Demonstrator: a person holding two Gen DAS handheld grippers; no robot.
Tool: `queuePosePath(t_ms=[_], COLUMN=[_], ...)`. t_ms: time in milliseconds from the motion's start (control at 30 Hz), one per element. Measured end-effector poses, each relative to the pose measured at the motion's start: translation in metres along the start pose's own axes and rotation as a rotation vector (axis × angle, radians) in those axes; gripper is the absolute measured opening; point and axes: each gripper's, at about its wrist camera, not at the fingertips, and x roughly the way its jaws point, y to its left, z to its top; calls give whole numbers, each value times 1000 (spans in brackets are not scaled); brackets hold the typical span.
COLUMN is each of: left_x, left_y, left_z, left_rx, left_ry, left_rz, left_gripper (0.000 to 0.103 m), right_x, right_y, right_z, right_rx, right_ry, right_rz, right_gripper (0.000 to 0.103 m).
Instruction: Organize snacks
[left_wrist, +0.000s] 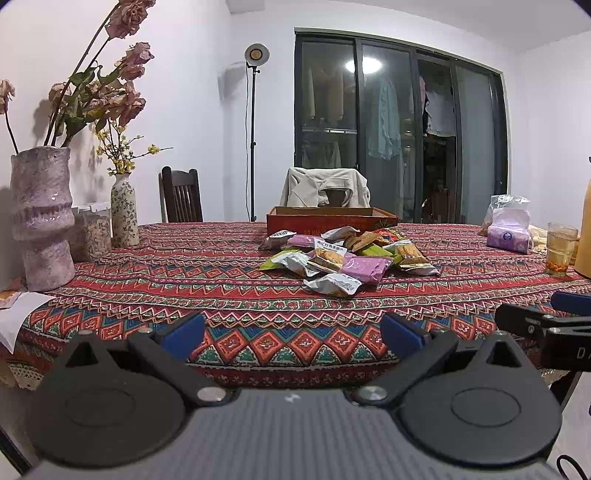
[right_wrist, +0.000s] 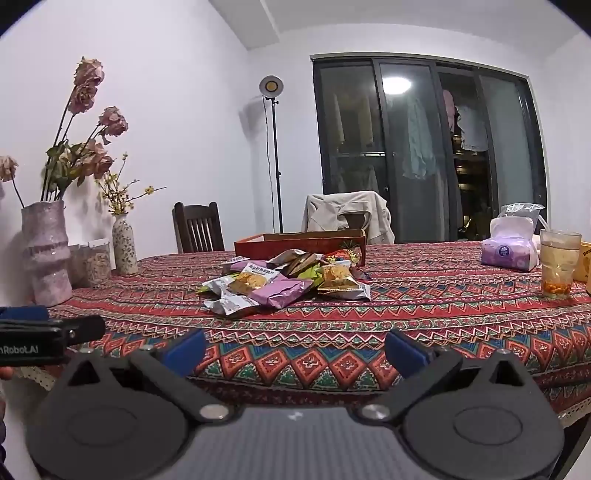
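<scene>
Worktop (left_wrist: 184, 280): patterned red cloth, snack pile (left_wrist: 343, 258) heaped before red box (left_wrist: 332, 218).
Room: white walls, dark glass doors (left_wrist: 399, 122).
Left hand-held gripper (left_wrist: 291, 332): held wide, empty.
Right hand-held gripper (right_wrist: 295, 350): held wide, empty.

On the left claw (right_wrist: 51, 332), seen at the edge of my right wrist view, I read "nRobot.AI" in white. My left wrist view shows a white "D" on the right claw (left_wrist: 546, 325). Print on the snack packets (right_wrist: 255, 278) is too small to read.

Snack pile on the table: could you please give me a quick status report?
Left gripper and right gripper open, empty, short of the table edge. Snack pile untouched in front of the box. Nothing in the way.
</scene>
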Motion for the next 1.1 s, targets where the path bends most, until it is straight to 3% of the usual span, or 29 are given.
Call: queuePosePath(t_ms=[1100], left_x=[-1], left_y=[-3], left_z=[0], left_rx=[14], left_ry=[-4], left_rz=[-5], left_gripper=[103], right_x=[2], right_y=[-1], right_z=[-2], right_rx=[3], right_ry=[9], right_rz=[-2], right_gripper=[103])
